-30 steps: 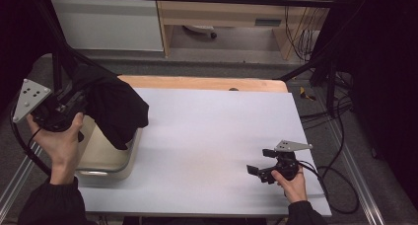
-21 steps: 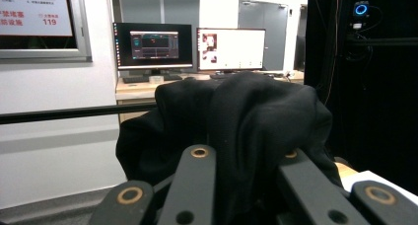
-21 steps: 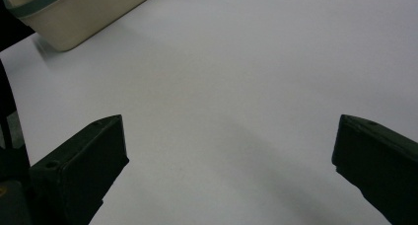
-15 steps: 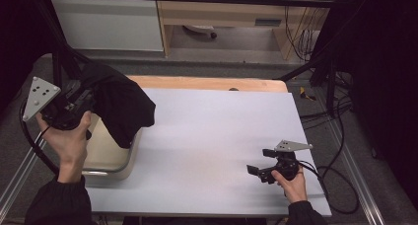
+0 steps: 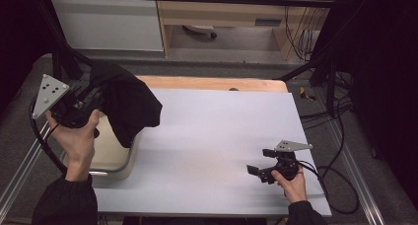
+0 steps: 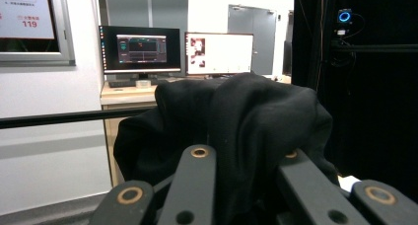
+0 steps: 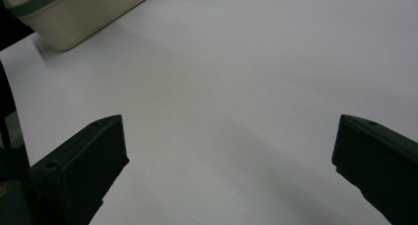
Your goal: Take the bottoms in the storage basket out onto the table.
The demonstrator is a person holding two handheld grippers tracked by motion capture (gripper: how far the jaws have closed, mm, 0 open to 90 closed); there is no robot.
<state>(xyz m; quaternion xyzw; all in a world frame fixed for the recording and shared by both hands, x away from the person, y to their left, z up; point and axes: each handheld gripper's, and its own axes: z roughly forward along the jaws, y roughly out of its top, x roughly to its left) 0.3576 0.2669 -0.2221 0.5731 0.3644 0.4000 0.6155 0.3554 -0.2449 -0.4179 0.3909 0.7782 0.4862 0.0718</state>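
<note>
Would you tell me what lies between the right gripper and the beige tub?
Nothing: bare white table separates the right gripper from the beige tub, seen in the high view.

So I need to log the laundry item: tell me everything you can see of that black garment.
The black garment is plain, matte, soft cloth, bunched into folds with no visible print. It hangs lifted in the air, clamped in the left hand-held gripper, drooping over the beige basin at the table's left edge. In the left gripper view it bulges between the jaws.

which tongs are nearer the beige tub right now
Left. The left tongs hold the black cloth up just above the beige tub; the right tongs rest open far across the table.
</note>
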